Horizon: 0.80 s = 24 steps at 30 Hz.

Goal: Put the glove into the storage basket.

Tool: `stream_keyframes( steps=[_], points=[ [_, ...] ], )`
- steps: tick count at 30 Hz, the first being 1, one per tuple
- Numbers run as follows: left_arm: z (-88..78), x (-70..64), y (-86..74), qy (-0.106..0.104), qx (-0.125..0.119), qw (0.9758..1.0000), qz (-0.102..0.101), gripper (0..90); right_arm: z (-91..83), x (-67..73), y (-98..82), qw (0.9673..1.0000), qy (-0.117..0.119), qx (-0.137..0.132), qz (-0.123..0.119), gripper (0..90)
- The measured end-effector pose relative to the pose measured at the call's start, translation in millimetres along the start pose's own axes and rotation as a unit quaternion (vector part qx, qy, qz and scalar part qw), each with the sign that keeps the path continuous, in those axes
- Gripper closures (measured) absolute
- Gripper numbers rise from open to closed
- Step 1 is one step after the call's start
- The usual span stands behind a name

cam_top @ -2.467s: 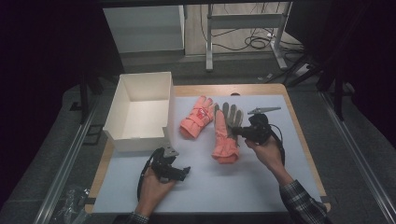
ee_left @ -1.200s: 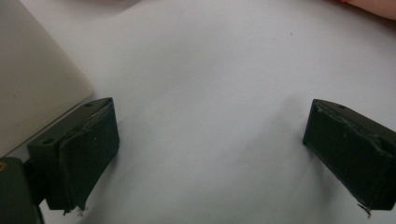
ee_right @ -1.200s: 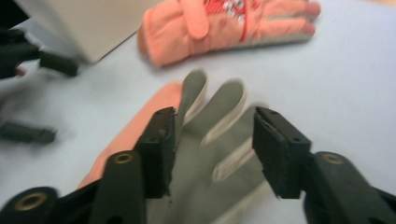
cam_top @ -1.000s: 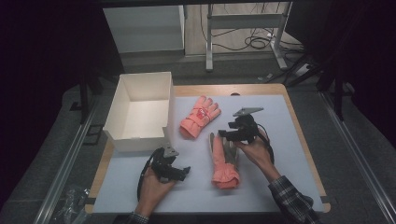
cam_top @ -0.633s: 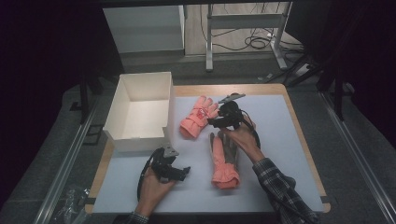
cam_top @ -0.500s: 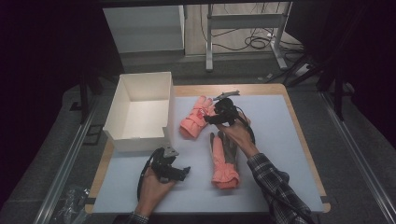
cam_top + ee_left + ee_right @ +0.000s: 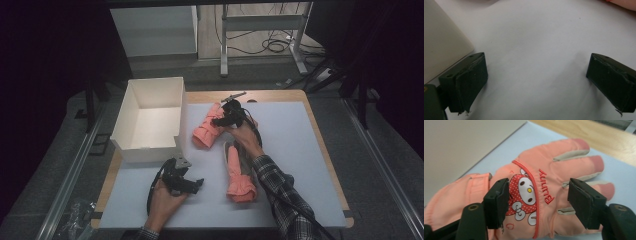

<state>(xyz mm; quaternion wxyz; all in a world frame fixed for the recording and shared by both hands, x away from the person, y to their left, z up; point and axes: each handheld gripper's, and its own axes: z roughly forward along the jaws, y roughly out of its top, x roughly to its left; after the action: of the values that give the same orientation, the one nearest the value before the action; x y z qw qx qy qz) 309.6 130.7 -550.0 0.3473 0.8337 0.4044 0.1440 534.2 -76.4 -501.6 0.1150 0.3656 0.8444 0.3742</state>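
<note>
Bringing right gripper (image 7: pixel 537 202) down over far glove (image 7: pixel 209 127), jaws spread wide and just been opening, nothing pinched yet. Glove lying flat beneath and between both pads, cartoon patch facing up, its fingers pointing away past right pad; aiming to straddle palm for pickup. Second glove (image 7: pixel 239 172) lying nearer me, palm up, under my right forearm. Resting left gripper (image 7: pixel 536 85) on mat, jaws spread, nothing between them, waiting. Box (image 7: pixel 150 117) sitting open just beyond left pad, likely destination for gloves.
</note>
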Motion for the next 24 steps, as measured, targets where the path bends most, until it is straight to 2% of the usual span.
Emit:
stream_keyframes(
  steps=[2,5,10,14,19,24],
  points=[
    [0.0,0.0,0.0,0.000,0.000,1.0000,0.000,3.5,5.7,-0.8,-0.9,1.0000,-0.001,0.007,0.000,32.7],
    [0.0,0.1,0.0,0.000,0.000,1.0000,0.000,3.6,12.8,-1.2,-2.3,0.9998,0.000,0.018,-0.008,37.7],
    [0.0,0.0,0.0,0.000,0.000,1.0000,0.000,3.5,14.6,-0.4,-2.5,0.9991,0.031,0.028,0.006,69.1],
    [0.0,0.0,0.0,0.000,0.000,1.0000,0.000,3.6,12.5,-2.3,-4.2,0.9989,0.037,0.024,0.015,84.1],
    [0.0,0.0,0.0,0.000,0.000,1.0000,0.000,3.5,3.3,0.3,1.1,0.9990,0.030,0.032,0.011,86.6],
    [0.0,0.0,0.0,0.000,0.000,1.0000,0.000,3.6,-12.5,0.9,5.9,0.9993,0.024,0.027,0.002,86.5]
  ],
)
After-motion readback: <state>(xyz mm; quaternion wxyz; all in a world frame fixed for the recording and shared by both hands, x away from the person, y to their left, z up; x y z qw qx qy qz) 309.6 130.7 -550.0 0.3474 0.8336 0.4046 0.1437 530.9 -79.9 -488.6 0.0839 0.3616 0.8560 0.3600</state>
